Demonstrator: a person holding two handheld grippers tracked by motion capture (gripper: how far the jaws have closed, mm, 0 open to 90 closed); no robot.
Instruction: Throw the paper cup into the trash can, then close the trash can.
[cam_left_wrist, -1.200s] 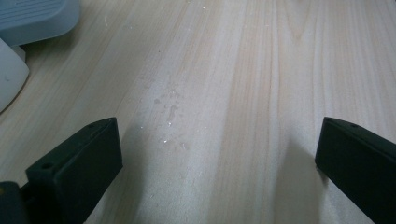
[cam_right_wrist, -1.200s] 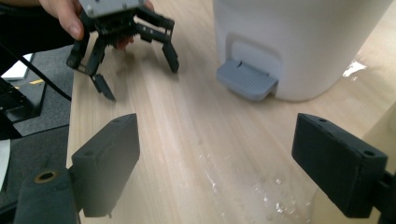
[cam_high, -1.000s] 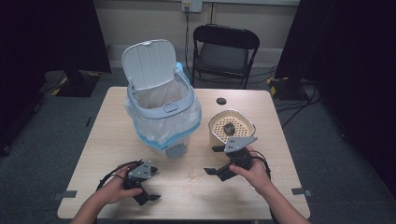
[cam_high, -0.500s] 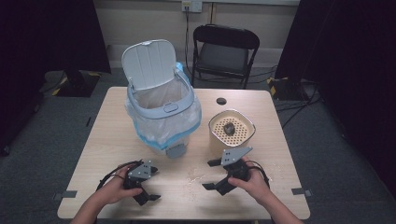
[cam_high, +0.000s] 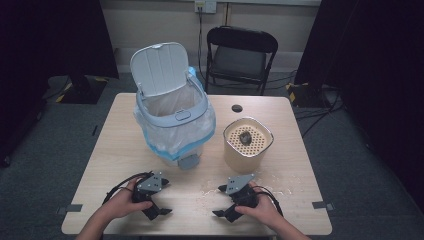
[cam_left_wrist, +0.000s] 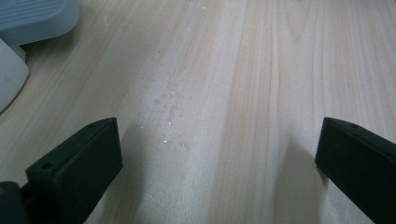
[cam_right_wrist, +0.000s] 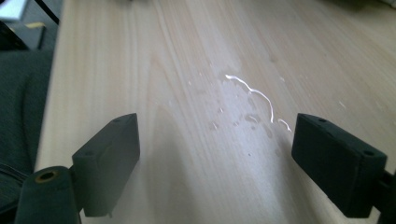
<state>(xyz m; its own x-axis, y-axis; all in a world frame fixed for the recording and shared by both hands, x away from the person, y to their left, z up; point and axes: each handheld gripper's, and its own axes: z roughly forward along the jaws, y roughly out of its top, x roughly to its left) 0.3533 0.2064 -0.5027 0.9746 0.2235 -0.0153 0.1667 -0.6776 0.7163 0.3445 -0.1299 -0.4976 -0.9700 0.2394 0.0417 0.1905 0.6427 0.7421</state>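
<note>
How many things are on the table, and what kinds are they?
Bins with a lid: 1, the blue-and-white bin
Beige containers: 1, the beige container with a holed top
Small black discs: 1, the black disc
Hand-held grippers: 2, the left hand-held gripper and the right hand-held gripper
Total: 5, all on the table

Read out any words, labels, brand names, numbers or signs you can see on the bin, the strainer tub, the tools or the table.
None can be read.
White bin: lid and front latch are plain, no lettering.
Beige strainer tub: no label on its wall.
Left tool and right tool: grey plates and black jaws bear no markings.
Table: bare wood with wet spots, no sticker or print.
Wall outlet: too small to show any text.
</note>
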